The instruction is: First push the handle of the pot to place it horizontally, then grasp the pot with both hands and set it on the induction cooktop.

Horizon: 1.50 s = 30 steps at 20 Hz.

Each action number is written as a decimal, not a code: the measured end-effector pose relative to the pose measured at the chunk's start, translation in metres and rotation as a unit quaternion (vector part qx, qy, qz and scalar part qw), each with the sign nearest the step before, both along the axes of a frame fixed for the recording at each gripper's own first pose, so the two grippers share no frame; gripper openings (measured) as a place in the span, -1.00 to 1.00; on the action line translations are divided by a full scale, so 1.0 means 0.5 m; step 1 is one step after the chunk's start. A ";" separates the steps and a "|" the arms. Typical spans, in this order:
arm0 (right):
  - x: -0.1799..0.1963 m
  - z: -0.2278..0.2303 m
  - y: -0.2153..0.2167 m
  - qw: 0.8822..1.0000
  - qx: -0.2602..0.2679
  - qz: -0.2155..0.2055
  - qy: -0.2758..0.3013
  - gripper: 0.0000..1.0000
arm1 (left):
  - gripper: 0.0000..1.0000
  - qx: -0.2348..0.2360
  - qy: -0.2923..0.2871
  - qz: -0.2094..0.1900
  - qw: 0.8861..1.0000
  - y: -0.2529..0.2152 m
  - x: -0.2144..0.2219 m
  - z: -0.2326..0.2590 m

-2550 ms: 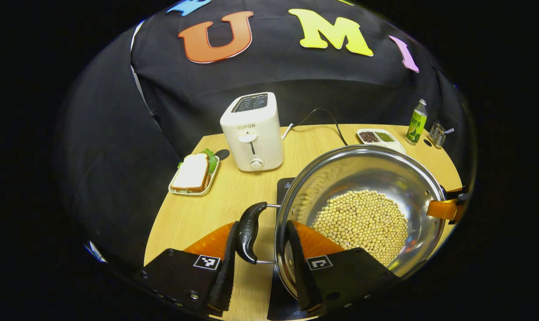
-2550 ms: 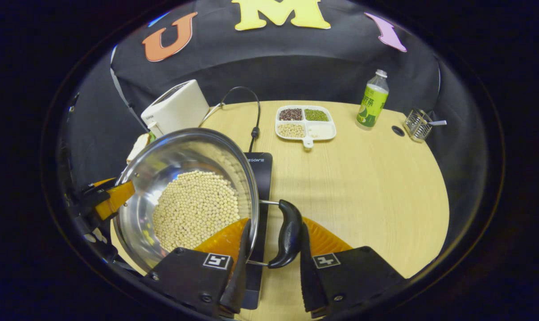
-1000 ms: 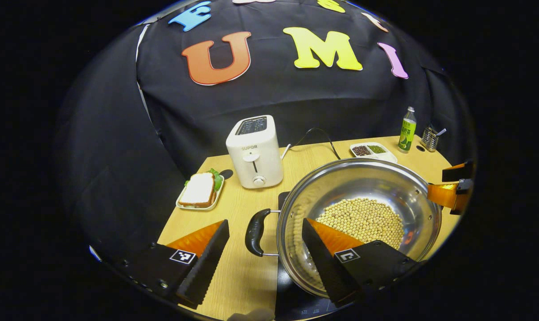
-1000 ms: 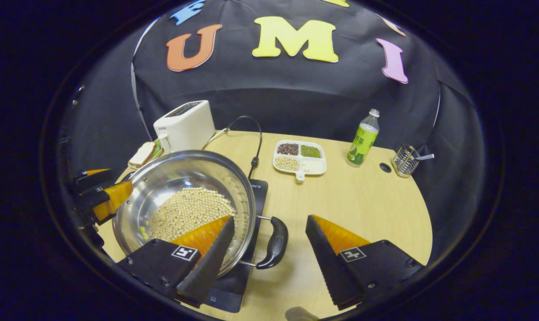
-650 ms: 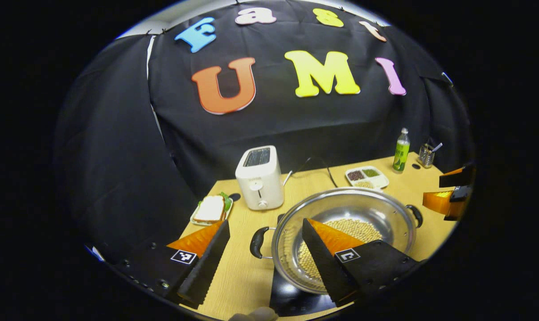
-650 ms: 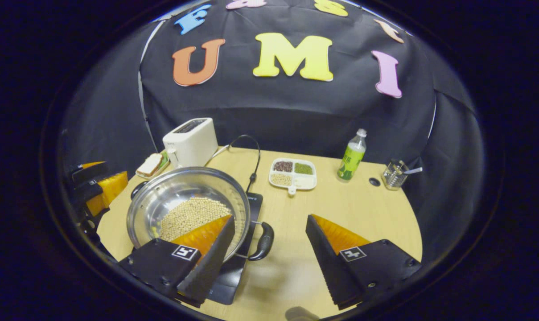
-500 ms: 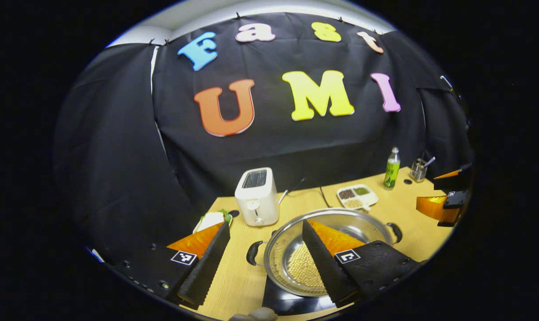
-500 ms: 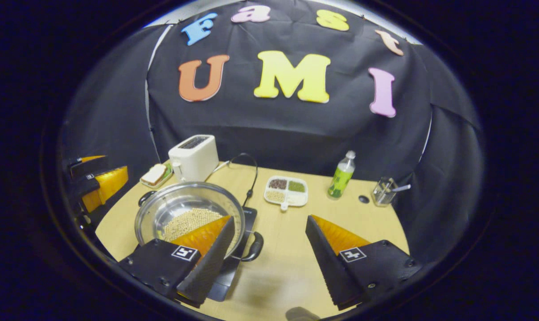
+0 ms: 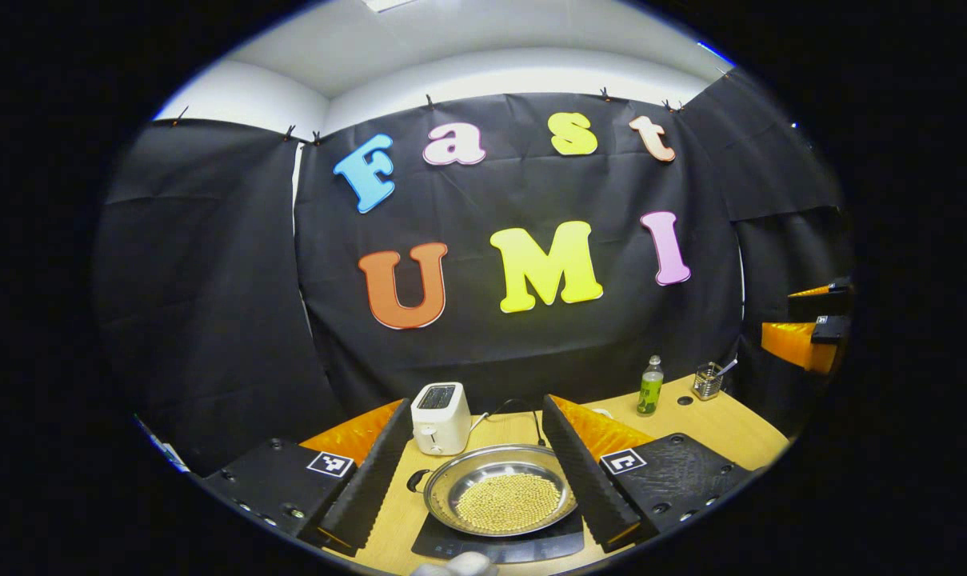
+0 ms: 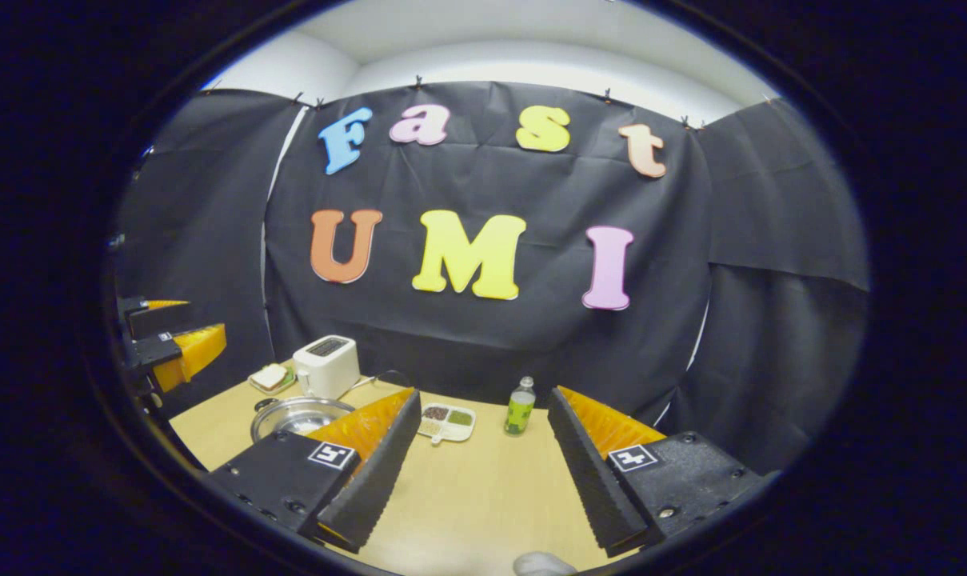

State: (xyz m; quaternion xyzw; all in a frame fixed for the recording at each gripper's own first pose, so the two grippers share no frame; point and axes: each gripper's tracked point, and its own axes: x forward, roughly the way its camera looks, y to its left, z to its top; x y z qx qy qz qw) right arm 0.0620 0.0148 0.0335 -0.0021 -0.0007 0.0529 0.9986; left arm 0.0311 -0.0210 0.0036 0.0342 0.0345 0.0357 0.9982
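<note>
While the left hand-held gripper [image 9: 477, 472] hangs high above the near edge of the worktop [image 9: 723, 428] with its fingers wide apart and nothing between them, the pot [image 9: 501, 488] sits below it on the induction cooktop [image 9: 451, 548], a layer of pale beans in its bottom and one black side handle [image 9: 416, 480] lying level on its left. The right hand-held gripper [image 10: 483, 464] is likewise spread and empty, raised over the bare middle of the worktop, with the pot to its left. Judged from this, the placing looks done, and what remains is a clean retreat: both grippers are best kept apart and lifted straight away, so that no finger catches the rim or a handle and slides the pot off the cooktop.

Just beyond the pot, toward the far left corner, stands a white toaster [image 9: 440, 416] with a sandwich tray [image 10: 271, 378] beside it, and a dark cable [image 9: 515, 406] runs from the far edge toward the cooktop. A divided dish [image 10: 446, 421] of grains lies mid-worktop. Farther right along the far edge are a green bottle [image 9: 650, 387] and a wire holder [image 9: 708, 381]. None of these appears to block the withdrawal.
</note>
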 end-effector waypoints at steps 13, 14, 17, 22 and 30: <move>-0.031 0.019 -0.216 0.999 0.048 0.011 -0.017 1.00 | 0.92 -0.019 -0.035 0.001 0.999 -0.200 -0.052 0.109; -0.031 0.019 -0.220 0.999 0.047 0.013 -0.018 1.00 | 0.92 -0.018 -0.033 0.002 0.999 -0.207 -0.052 0.106; -0.026 0.014 -0.233 0.999 0.045 0.016 -0.019 1.00 | 0.92 -0.018 -0.031 0.002 0.999 -0.219 -0.048 0.108; -0.021 0.014 -0.247 0.998 0.049 0.025 -0.022 1.00 | 0.92 -0.020 -0.033 0.009 0.999 -0.223 -0.041 0.111; -0.018 0.001 -0.255 0.998 0.049 0.037 -0.016 1.00 | 0.93 -0.013 -0.028 0.014 0.999 -0.240 -0.053 0.112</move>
